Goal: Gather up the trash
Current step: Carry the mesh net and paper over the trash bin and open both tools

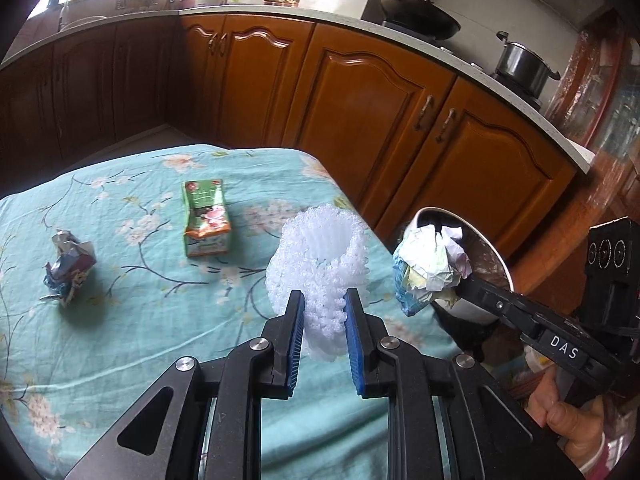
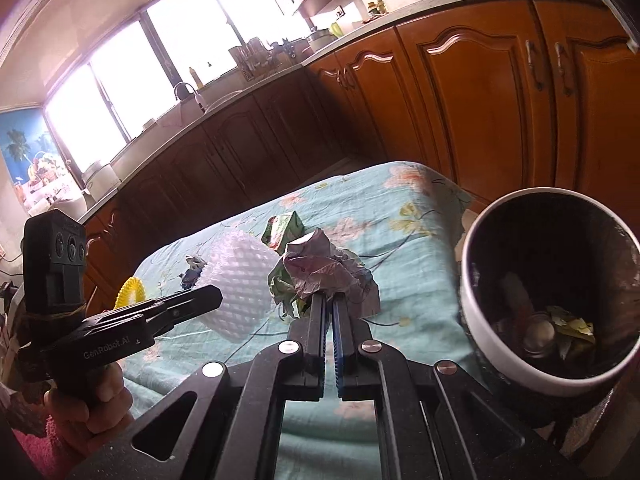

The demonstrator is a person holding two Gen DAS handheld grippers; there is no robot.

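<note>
Left wrist view: nearest the lens, the left gripper [image 1: 323,300] is clamped on a white foam net sleeve [image 1: 320,268], blue pads pressing its lower part from both sides. The sleeve is a tube held above the table; its long axis runs away from the camera and upward, the open mouth facing up and slightly right. To the right, the right gripper [image 1: 444,288], its body marked "DAS", is closed on a crumpled paper wad [image 1: 428,268] at the rim of a white-rimmed bin [image 1: 492,248] standing beside the table edge. Farther off on the teal floral tablecloth [image 1: 120,320] stands a green drink carton [image 1: 207,220], upright and leaning back, its print too small to read; left of it lies a crushed foil wrapper [image 1: 69,266]. In the right wrist view the left gripper's body reads "GenRobot.AI", and some trash lies at the bin's bottom. Brown kitchen cabinets [image 1: 360,120] stand beyond
</note>
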